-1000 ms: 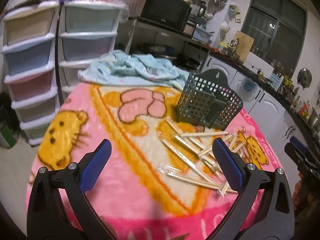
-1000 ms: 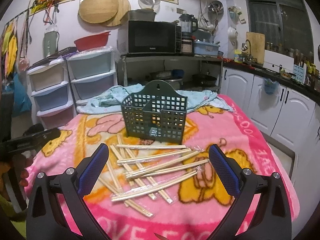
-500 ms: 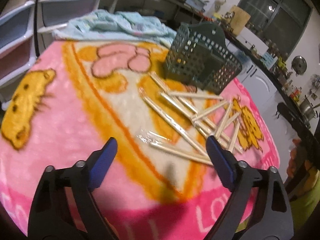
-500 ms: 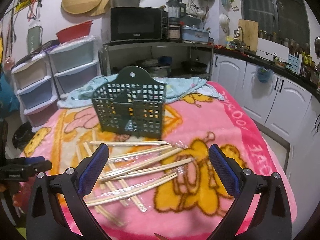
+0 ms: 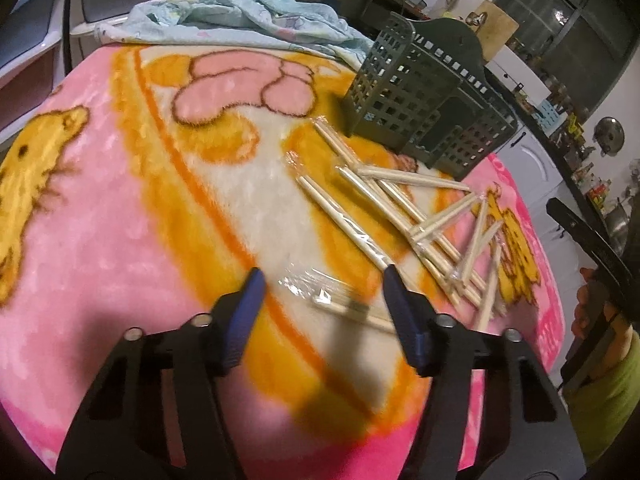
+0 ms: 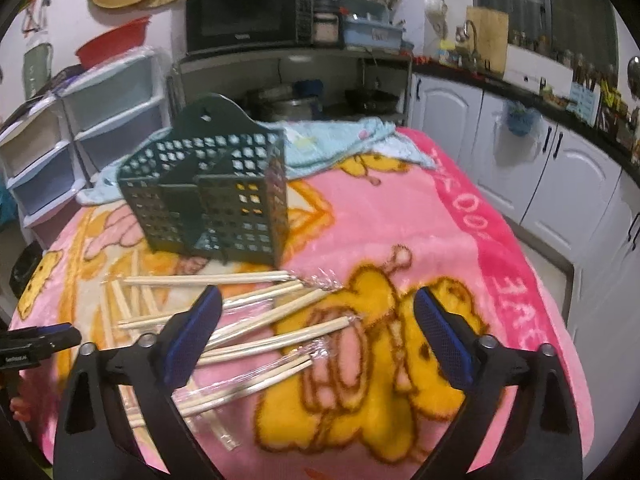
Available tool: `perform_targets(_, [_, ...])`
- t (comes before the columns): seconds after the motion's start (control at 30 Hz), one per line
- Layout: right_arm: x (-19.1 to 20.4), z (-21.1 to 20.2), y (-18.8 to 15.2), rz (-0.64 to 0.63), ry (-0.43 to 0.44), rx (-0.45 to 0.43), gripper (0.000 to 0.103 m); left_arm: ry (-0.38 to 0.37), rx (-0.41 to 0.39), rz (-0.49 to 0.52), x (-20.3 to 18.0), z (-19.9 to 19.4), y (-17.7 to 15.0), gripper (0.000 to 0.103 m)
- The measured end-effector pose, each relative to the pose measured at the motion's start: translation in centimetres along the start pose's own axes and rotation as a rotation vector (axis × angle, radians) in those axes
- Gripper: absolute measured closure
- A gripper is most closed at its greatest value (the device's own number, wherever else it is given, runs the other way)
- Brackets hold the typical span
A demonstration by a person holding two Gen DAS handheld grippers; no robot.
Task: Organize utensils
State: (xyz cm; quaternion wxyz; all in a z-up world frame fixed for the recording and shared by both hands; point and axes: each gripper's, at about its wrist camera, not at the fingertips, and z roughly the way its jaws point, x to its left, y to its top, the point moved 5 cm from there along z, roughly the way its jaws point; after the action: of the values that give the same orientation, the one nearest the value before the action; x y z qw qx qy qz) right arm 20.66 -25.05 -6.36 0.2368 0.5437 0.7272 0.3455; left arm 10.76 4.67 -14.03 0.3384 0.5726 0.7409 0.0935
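Note:
Several plastic-wrapped pairs of wooden chopsticks (image 5: pixel 404 216) lie scattered on a pink cartoon blanket (image 5: pixel 120 208), in front of a dark green perforated utensil basket (image 5: pixel 424 92). My left gripper (image 5: pixel 324 280) is open and low over the blanket, its jaws either side of the nearest wrapped pair (image 5: pixel 344 304). My right gripper (image 6: pixel 316 304) is open above the chopsticks (image 6: pixel 276 320), with the basket (image 6: pixel 216 200) just beyond. Neither holds anything. The left gripper's tip also shows in the right wrist view (image 6: pixel 36 340).
A crumpled light blue cloth (image 5: pixel 236 16) lies behind the basket. Plastic drawer units (image 6: pixel 80 120) stand at the left, a shelf with a microwave (image 6: pixel 248 16) behind, white cabinets (image 6: pixel 540 168) at the right. The table edge drops off to the right (image 6: pixel 560 320).
My left gripper has moved forward and down to the nearest chopstick pair and its jaws have narrowed. My right gripper has moved closer to the chopsticks and basket.

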Motion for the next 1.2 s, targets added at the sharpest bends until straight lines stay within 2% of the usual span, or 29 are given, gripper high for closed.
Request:
perform_targets(0.07, [-0.6, 1.2, 0.1, 0.023, 0.009, 0.030, 0.024, 0.016, -0.005, 0.014, 0.1, 0.2, 0.1, 0.061])
perform_targets(0.13, [-1.3, 2.8, 0.3, 0.054, 0.029, 0.070, 0.029, 0.043, -0.011, 0.029, 0.3, 0.3, 0.2, 0.075])
perform_targets(0.4, [-2.4, 8.0, 0.4, 0.097, 0.083, 0.208, 0.058, 0.094, -0.028, 0.054, 1.2, 0.4, 0.4, 0.096])
perform_targets(0.6, [-2.6, 10.2, -0.3, 0.126, 0.133, 0.270, 0.069, 0.091, -0.033, 0.063, 1.3, 0.6, 0.8, 0.099])
perform_targets(0.67, [-2.6, 10.6, -0.4, 0.129, 0.156, 0.274, 0.083, 0.088, -0.034, 0.063, 1.4, 0.7, 0.9, 0.100])
perform_targets(0.77, [-2.4, 11.1, -0.5, 0.151, 0.188, 0.273, 0.097, 0.084, -0.037, 0.064, 1.5, 0.7, 1.0, 0.100])
perform_targets(0.93, [-2.8, 10.1, -0.3, 0.182, 0.198, 0.232, 0.101, 0.083, -0.050, 0.063, 1.8, 0.5, 1.4, 0.101])
perform_targets(1.2, [-3.3, 5.6, 1.6, 0.154, 0.155, 0.091, 0.102, 0.107, -0.115, 0.029, 3.4, -1.2, 2.7, 0.101])
